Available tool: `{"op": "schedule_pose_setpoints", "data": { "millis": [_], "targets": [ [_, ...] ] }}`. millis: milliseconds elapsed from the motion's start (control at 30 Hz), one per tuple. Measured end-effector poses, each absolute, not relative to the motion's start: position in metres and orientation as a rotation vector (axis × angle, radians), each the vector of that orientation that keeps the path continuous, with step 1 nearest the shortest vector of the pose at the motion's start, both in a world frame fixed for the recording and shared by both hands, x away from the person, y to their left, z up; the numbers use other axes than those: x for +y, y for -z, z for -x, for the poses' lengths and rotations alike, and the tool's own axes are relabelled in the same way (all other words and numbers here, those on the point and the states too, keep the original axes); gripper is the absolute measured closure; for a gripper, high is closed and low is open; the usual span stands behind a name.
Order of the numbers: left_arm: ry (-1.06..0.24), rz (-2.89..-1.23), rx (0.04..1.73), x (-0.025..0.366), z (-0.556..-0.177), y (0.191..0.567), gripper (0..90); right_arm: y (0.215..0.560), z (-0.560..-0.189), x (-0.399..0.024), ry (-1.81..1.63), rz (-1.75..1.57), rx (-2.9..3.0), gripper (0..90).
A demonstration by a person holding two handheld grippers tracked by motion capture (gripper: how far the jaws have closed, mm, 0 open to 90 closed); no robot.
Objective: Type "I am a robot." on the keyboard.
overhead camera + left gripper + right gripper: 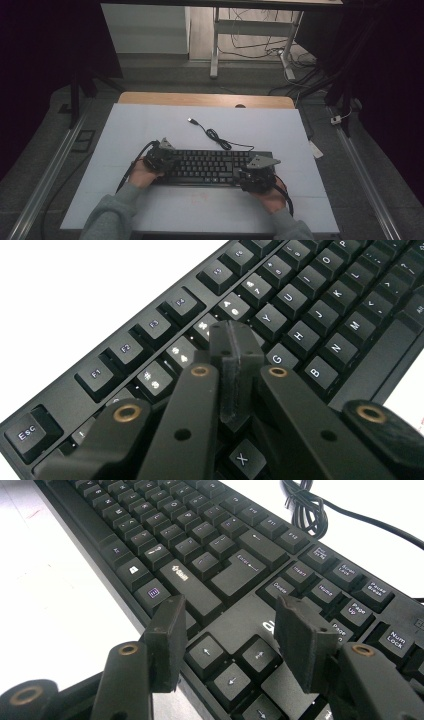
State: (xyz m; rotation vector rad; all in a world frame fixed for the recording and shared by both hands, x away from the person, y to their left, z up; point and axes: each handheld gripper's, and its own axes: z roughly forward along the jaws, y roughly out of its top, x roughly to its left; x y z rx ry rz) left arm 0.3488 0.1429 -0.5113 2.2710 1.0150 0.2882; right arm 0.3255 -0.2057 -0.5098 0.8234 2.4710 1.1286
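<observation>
Black full-size keyboard (210, 167) laid flat and lengthwise across the white table mat, toward 6 o'clock, white key legends seen, its black cable (220, 139) looped in a loose coil toward 12 o'clock, ended in a USB plug (192, 120)

Keyboard (210, 167) on table (150, 130), near its front; cable (212, 132) trails behind it; grippers over its left and right ends.
</observation>
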Motion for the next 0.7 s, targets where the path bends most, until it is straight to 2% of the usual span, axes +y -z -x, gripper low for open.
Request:
{"op": "schedule_pose_setpoints", "data": {
  "millis": [400, 700],
  "targets": [
    [-0.299, -2.279, 1.009, 0.139, -0.347, 0.513, 89.3, 0.510, -0.325, -0.206, -1.130, -0.821, 2.473, 47.0],
    [-0.321, -2.194, 0.997, 0.148, -0.340, 0.498, 87.3, 0.509, -0.325, -0.206, -1.133, -0.817, 2.465, 47.0]
  ]
}}
